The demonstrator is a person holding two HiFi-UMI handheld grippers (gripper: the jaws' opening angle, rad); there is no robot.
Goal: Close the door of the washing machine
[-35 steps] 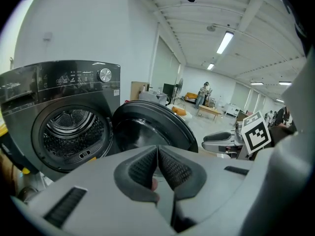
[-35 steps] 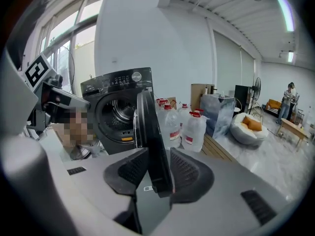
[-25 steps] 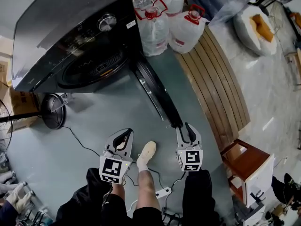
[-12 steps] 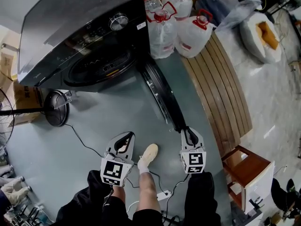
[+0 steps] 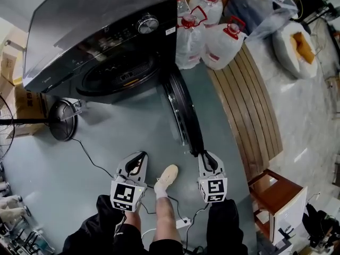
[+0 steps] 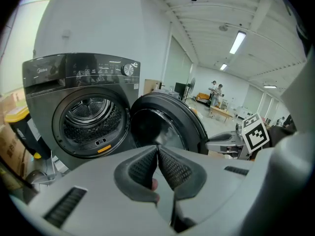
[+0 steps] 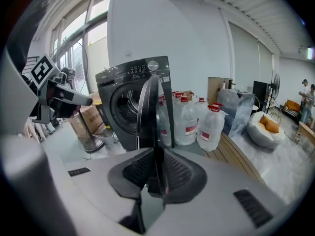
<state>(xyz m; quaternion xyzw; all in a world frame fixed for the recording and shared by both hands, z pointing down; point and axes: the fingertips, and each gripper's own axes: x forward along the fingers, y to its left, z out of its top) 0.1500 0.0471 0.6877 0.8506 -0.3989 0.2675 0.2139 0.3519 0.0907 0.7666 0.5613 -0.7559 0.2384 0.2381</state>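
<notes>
A dark grey front-loading washing machine [image 5: 101, 31] stands at the upper left of the head view, its round door [image 5: 183, 110] swung wide open toward me. My right gripper [image 5: 207, 159] is at the door's free end. Its jaws have just been closing, and in the right gripper view the door's edge [image 7: 152, 107] stands upright between the pads of my right gripper [image 7: 158, 156], which press on it. My left gripper [image 5: 137, 163] hangs to the left over the floor, shut on nothing. The left gripper view shows the open drum [image 6: 91, 114] and the door [image 6: 167, 127] beyond my left gripper [image 6: 157, 149].
Several large water jugs [image 5: 212, 36] stand right of the machine. A wooden slatted platform [image 5: 249, 105] runs along the door's right side. A fan base [image 5: 62, 124] and a cable [image 5: 90, 158] lie on the floor at left. My foot [image 5: 166, 177] and a power strip [image 5: 183, 222] are between the grippers.
Both grippers have moved a little toward the machine. The right gripper's jaws, wide open a second ago beside the door's end, have closed onto the door's edge.
</notes>
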